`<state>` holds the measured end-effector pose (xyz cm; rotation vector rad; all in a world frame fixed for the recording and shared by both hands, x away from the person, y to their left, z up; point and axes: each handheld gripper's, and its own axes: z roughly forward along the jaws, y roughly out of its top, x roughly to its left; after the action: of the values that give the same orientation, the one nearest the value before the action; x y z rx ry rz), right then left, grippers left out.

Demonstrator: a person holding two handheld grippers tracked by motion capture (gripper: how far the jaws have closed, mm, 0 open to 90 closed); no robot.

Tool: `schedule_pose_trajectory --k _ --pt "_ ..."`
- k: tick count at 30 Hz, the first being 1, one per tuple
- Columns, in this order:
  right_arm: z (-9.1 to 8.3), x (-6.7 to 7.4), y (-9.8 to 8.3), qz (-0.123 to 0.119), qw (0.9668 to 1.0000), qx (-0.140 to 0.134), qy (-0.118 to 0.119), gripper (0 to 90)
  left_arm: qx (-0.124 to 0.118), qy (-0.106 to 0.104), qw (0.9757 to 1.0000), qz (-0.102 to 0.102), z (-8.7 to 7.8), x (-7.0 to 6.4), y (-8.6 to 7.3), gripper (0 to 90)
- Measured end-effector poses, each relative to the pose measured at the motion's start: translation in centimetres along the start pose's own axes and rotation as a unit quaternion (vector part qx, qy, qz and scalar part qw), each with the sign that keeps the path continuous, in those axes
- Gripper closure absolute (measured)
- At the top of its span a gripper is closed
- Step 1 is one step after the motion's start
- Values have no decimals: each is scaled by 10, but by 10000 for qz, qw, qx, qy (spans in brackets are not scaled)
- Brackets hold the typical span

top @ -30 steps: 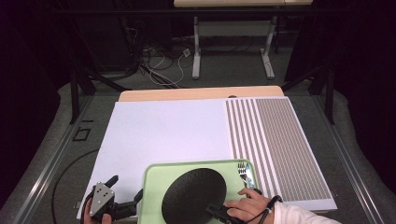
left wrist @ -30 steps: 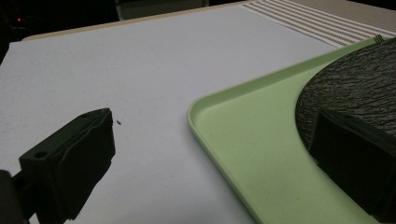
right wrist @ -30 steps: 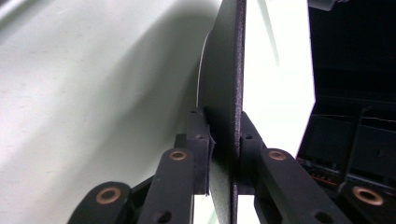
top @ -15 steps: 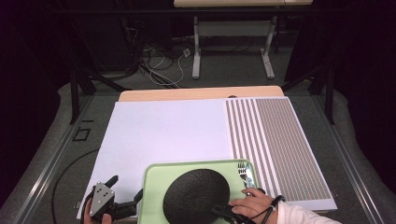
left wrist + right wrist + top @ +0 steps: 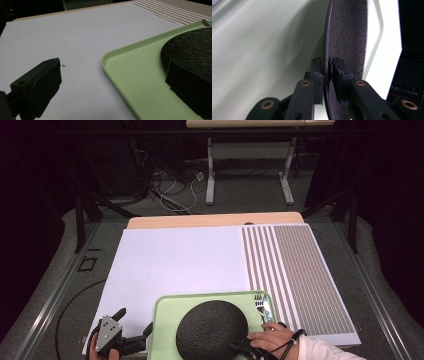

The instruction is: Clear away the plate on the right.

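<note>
A light green tray (image 5: 163, 320) lies at the near edge of the table with a round black textured disc (image 5: 210, 330) in it and a metal fork (image 5: 262, 307) at its far right corner. My right gripper (image 5: 244, 349), under a hand, reaches in from the right. In the right gripper view its jaws have just been opening a little, and the right gripper (image 5: 327, 61) stands with both pads against the disc's (image 5: 347, 30) rim over the tray (image 5: 262, 50). The left gripper (image 5: 135, 320) is open. Its jaws straddle the tray's (image 5: 125, 50) left corner, one jaw over the mat and one over the disc (image 5: 190, 42).
A white mat (image 5: 180, 265) covers most of the table, with a striped grey panel (image 5: 295, 270) on its right. The bare wooden table edge (image 5: 215, 220) shows at the far side. Beyond it are table legs and cables (image 5: 175, 185) on the floor.
The right hand has shifted slightly toward the lower right. Tray, disc, fork and left gripper stay where they were.
</note>
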<state>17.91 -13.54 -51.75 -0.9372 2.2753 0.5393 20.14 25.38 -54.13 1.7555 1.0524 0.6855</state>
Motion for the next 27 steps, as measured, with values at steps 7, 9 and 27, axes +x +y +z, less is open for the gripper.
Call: schedule_pose_trajectory --k 7,9,27 --pt "4 5 -6 40 9998 59 165 734 -5 6 10000 5 0 0 0 5" --pt "6 7 -8 47 9997 102 229 720 -2 3 10000 4 0 0 0 5" --pt "13 13 -13 240 9972 284 643 567 -7 -6 10000 -3 0 -1 0 5"
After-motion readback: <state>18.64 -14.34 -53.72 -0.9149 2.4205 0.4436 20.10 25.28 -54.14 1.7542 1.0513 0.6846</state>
